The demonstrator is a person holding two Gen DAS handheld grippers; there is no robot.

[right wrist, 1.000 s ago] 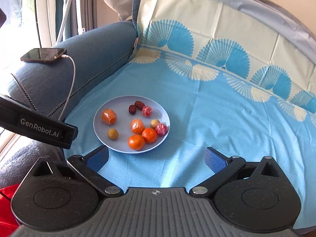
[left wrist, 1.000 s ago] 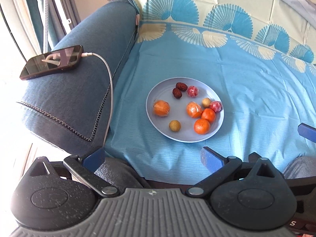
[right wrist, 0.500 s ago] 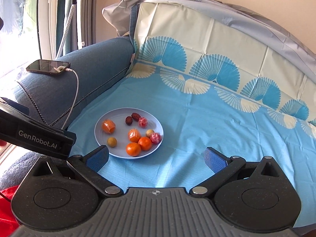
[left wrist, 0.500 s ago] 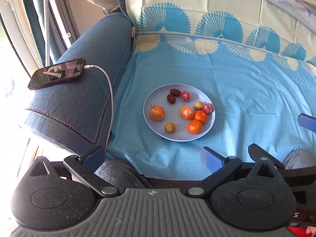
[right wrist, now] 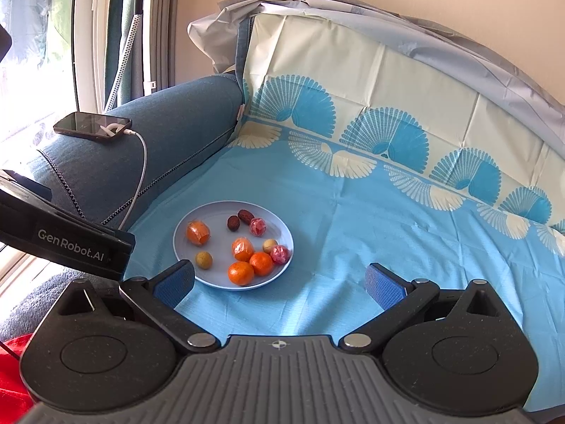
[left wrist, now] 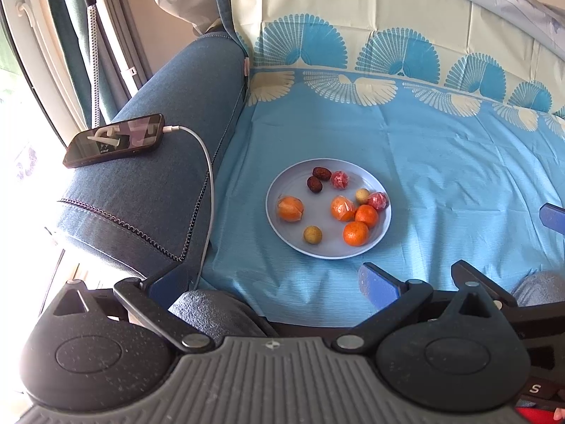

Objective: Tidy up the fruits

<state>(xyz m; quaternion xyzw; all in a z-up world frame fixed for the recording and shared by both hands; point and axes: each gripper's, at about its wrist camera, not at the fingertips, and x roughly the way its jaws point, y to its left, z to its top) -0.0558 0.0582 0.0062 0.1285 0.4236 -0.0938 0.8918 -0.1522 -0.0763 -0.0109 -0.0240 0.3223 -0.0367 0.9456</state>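
All nine fruits lay on the plate (right wrist: 286,243), loosely scattered; both the left gripper (left wrist: 272,279) and the right gripper (right wrist: 280,281) stood wide open, holding nothing.

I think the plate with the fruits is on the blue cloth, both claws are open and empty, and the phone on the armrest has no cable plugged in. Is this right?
Not entirely. The phone on the armrest does have a white cable plugged in; both wrist views show it. The rest holds: the plate lies on the blue cloth, and the left claw and right claw are open and empty.
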